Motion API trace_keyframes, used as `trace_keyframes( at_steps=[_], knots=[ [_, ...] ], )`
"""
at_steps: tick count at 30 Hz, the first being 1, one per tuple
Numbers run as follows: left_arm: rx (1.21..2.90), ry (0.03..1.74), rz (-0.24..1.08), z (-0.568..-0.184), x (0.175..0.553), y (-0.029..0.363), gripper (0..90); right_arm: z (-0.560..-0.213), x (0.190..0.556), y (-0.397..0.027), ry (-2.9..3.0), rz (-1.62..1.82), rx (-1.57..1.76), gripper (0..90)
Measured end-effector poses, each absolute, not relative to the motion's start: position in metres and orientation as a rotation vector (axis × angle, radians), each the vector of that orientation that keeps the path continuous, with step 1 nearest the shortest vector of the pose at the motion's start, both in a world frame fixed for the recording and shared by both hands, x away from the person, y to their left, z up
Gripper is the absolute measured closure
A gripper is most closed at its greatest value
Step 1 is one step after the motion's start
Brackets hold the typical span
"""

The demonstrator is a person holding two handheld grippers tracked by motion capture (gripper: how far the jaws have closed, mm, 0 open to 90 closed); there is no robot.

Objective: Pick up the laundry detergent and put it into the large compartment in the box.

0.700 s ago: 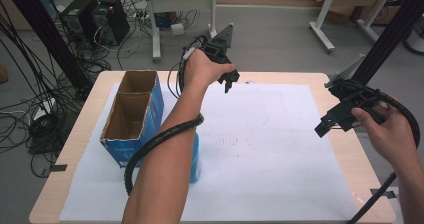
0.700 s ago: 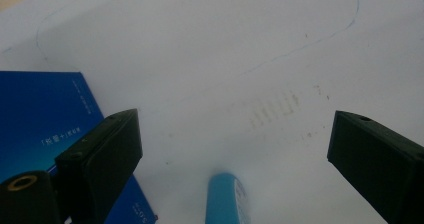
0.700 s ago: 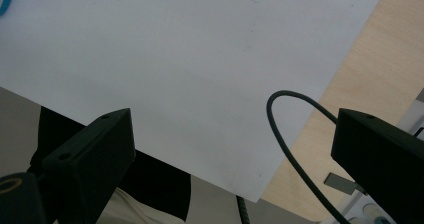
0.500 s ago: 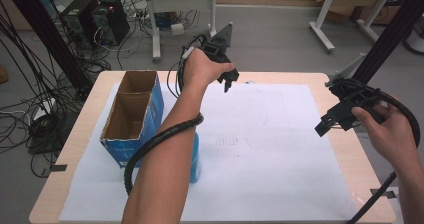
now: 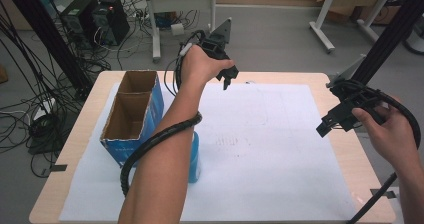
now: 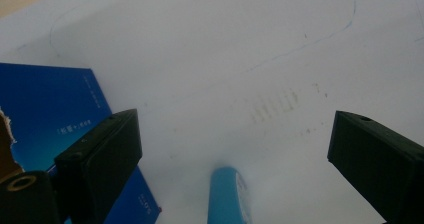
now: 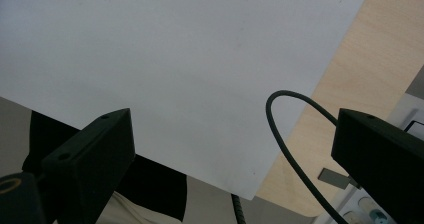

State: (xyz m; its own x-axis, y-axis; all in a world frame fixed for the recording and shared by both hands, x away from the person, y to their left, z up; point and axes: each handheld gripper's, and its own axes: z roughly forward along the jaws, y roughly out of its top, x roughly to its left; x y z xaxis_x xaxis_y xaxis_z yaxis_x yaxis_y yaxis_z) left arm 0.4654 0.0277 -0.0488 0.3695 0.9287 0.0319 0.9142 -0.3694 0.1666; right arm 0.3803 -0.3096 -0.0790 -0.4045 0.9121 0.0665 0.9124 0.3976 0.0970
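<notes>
Nothing has moved; both grippers' jaws gape wide, empty, above the paper point(image 5: 260, 149).

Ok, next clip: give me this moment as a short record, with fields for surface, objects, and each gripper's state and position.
surface: wooden table covered by a white paper sheet
objects: open blue cardboard box, empty inside; blue bottle standing beside it
left gripper: open, nothing held, raised over the sheet's far edge
right gripper: open, nothing held, near the table's right edge
contact: neither gripper touches box or bottle

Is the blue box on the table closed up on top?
No, the blue box is open on top, showing its empty brown inside in the high view.
</notes>
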Motion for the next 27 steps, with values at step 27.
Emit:
trace_keyframes(
  at_steps=[27],
  knots=[
    [2.428,1.738,0.230,-0.019,0.397,0.050,7.4,-0.072,0.361,-0.306,-2.630,-0.192,-1.747,3.6]
  ],
)
